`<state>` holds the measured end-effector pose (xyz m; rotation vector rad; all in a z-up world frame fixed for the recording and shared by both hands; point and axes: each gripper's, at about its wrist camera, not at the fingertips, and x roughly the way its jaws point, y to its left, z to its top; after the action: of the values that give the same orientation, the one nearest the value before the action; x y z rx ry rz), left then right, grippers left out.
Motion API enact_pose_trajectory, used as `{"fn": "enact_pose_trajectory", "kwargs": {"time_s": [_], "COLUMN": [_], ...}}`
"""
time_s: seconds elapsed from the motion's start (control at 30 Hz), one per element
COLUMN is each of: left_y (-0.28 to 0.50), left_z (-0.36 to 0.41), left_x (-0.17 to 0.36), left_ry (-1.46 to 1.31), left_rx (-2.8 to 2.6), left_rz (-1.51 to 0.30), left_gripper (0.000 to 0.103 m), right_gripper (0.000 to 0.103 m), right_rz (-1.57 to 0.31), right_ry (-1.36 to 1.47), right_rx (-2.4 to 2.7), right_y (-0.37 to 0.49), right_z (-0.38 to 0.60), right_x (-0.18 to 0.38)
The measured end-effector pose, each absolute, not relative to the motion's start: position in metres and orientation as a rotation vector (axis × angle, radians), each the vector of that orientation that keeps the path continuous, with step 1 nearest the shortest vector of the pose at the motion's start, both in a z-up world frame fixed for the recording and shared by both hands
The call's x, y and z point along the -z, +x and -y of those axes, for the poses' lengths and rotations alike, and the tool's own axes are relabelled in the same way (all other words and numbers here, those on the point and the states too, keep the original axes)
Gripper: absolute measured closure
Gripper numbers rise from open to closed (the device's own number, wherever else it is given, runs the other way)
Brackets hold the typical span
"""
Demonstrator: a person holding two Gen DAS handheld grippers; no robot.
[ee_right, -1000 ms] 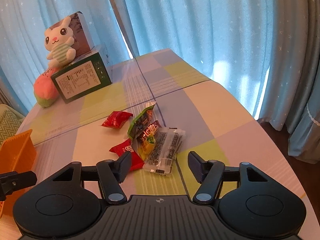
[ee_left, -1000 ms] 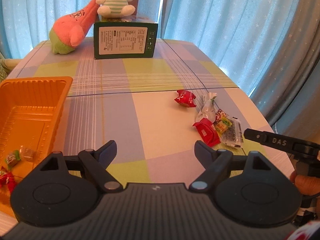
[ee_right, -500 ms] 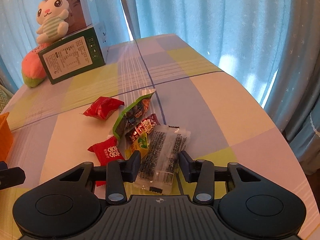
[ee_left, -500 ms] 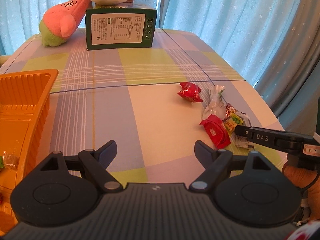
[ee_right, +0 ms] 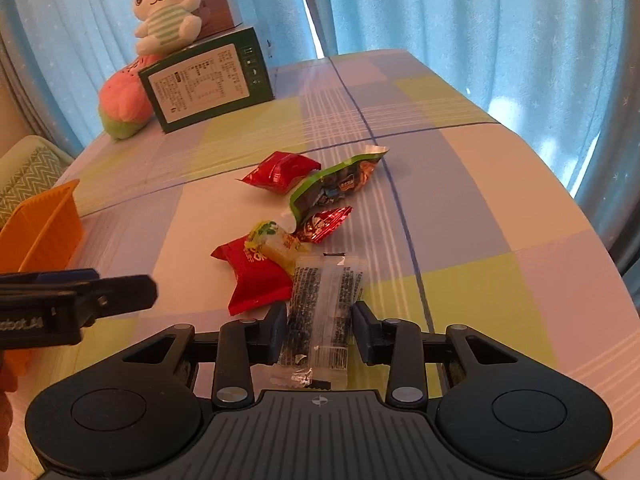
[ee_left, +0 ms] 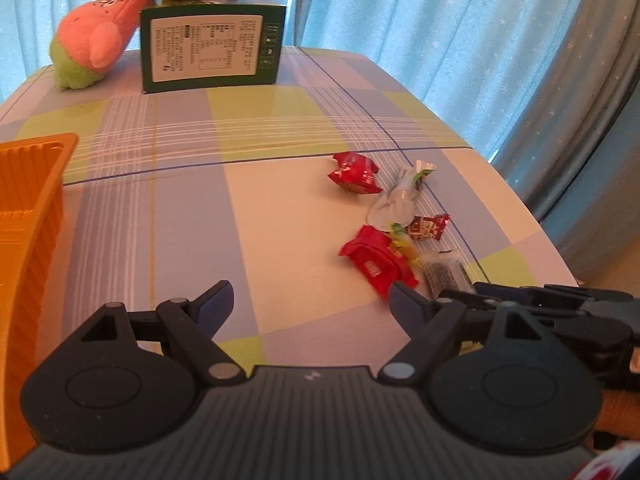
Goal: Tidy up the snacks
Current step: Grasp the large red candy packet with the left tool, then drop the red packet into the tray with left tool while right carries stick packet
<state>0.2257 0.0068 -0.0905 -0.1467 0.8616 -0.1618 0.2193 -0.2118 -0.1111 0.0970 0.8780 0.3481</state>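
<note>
Left view, claw: our left gripper (ee_left: 310,300) hangs wide open at lower centre, nothing between its jaws, spare while the other works.
Left view, tray: orange tray (ee_left: 28,184) waits at left edge for snacks; it sits further left than a second ago.
Right view, claw: our right gripper (ee_right: 320,330) straddles the clear seaweed packet (ee_right: 324,312) at lower centre; jaws have just been closing, pads nearly touching, not yet pinching.
Right view, pile: the red wrapper (ee_right: 256,276) lies just left, closer than before.

Dark grey grippers (ee_right: 319,322), blue-padded fingers (ee_left: 214,300)
</note>
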Motion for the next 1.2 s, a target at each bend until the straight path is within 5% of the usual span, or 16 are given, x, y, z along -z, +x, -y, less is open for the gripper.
{"fn": "enact_pose_trajectory", "kwargs": {"time_s": [0.3,0.43,0.57,0.77,0.83,1.03,1.1,1.2], "left_y": [0.253,0.267,0.276,0.276,0.270,0.252,0.246,0.239], "left_z": [0.031,0.049,0.054,0.052,0.047,0.031,0.027,0.019], "left_x": [0.105,0.116,0.126,0.128,0.127,0.124,0.123,0.121], "left_ry": [-0.147,-0.085,-0.057,0.014,0.025,0.057,0.059,0.040], "left_rx": [0.248,0.262,0.253,0.267,0.271,0.268,0.261,0.246], "left_rz": [-0.857,-0.858,-0.858,-0.848,-0.849,-0.851,-0.852,-0.857], "left_gripper": [0.036,0.047,0.047,0.060,0.076,0.079,0.079,0.080], "right_gripper": [0.066,0.049,0.046,0.046,0.046,0.046,0.062,0.064], "right_rz": [-0.869,-0.873,-0.876,-0.875,-0.874,-0.864,-0.861,-0.863], "right_ry": [0.148,0.159,0.178,0.130,0.106,0.021,0.009,0.019], "right_rx": [-0.231,-0.198,-0.190,-0.218,-0.225,-0.238,-0.231,-0.226], "right_y": [0.227,0.227,0.228,0.230,0.232,0.233,0.232,0.232], "right_z": [0.245,0.255,0.260,0.249,0.246,0.233,0.231,0.231], "right_x": [0.115,0.116,0.117,0.120,0.121,0.124,0.124,0.124]}}
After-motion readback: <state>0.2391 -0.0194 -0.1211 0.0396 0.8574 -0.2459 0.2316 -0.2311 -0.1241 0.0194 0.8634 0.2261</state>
